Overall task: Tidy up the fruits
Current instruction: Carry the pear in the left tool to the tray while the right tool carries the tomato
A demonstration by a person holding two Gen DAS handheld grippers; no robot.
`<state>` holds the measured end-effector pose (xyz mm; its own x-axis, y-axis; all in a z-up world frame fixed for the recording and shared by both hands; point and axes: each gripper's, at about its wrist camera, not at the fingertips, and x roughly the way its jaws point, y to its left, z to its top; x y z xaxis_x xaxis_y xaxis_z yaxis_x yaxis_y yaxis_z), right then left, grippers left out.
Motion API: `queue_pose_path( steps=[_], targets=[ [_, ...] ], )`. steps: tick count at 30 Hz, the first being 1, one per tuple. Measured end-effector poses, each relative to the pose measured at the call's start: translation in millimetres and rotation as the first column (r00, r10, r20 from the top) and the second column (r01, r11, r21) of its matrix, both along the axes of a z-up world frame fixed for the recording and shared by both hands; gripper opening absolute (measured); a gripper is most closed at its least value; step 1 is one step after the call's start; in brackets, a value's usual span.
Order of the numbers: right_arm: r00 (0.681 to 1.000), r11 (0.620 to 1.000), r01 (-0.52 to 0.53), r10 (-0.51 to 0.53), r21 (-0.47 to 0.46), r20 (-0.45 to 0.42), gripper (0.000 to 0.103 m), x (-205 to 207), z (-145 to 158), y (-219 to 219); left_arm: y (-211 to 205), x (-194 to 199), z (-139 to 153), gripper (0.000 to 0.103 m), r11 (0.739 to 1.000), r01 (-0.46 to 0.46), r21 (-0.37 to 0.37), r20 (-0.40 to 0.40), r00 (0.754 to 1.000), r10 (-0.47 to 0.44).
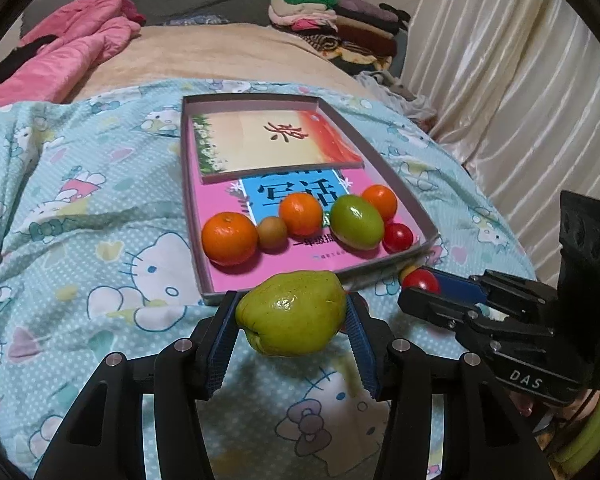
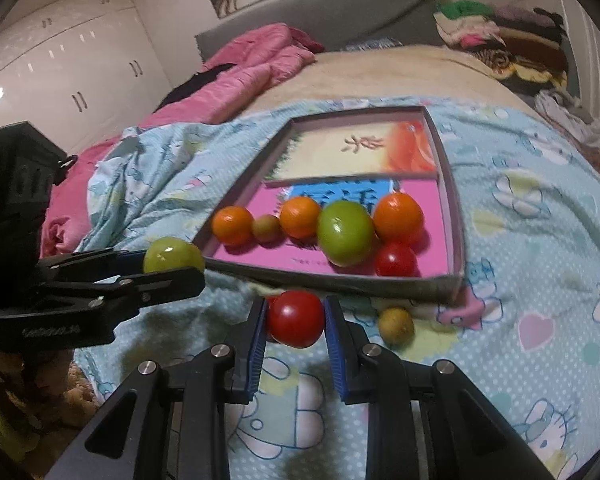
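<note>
My left gripper (image 1: 291,312) is shut on a large green guava-like fruit (image 1: 291,314), lifted just before the near rim of the shallow cardboard tray (image 1: 396,176). My right gripper (image 2: 295,322) is shut on a red tomato (image 2: 296,323); in the left wrist view that right gripper (image 1: 418,286) holds the tomato (image 1: 422,280) by the tray's near right corner. In the tray lie three oranges (image 1: 229,238), a small brownish-green fruit (image 1: 272,233), a green fruit (image 1: 357,221) and a red tomato (image 1: 398,237). A small yellowish fruit (image 2: 396,325) rests on the sheet outside the tray.
The tray (image 2: 456,216) sits on a light blue cartoon-print sheet (image 1: 80,208) and holds two books (image 1: 268,140). Pink bedding (image 1: 72,48) lies at the back left, folded clothes (image 1: 332,20) at the back right, a cream curtain (image 1: 500,80) on the right, white wardrobes (image 2: 60,56) at the far left.
</note>
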<state>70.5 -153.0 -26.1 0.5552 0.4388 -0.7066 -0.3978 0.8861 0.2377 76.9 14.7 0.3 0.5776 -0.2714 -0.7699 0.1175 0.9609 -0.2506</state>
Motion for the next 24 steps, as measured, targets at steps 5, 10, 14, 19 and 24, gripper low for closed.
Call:
queue_pose_path(
  steps=[5,10,14,19,24],
  targets=[
    [1.000,1.000,-0.015,0.015,0.010,0.021,0.028,-2,4,2,4,0,5,0.054,1.000,-0.017,0.001,0.024,1.000,0.016],
    [0.999,1.000,-0.016,0.016,0.002,0.045,0.028,-2,7,3,6,-1,9,0.054,1.000,-0.029,-0.002,0.045,0.999,0.029],
    [0.998,1.000,-0.015,0.015,-0.002,0.059,0.028,-1,9,3,8,-1,12,0.054,0.999,-0.043,-0.014,0.067,0.997,0.044],
    [0.996,1.000,-0.014,0.014,-0.001,0.087,0.028,3,14,2,8,2,15,0.054,0.998,-0.052,-0.022,0.079,0.995,0.053],
    [0.994,1.000,-0.006,0.006,0.002,0.108,0.028,4,18,0,6,2,20,0.054,0.998,-0.061,-0.003,0.103,0.993,0.061]
  ],
)
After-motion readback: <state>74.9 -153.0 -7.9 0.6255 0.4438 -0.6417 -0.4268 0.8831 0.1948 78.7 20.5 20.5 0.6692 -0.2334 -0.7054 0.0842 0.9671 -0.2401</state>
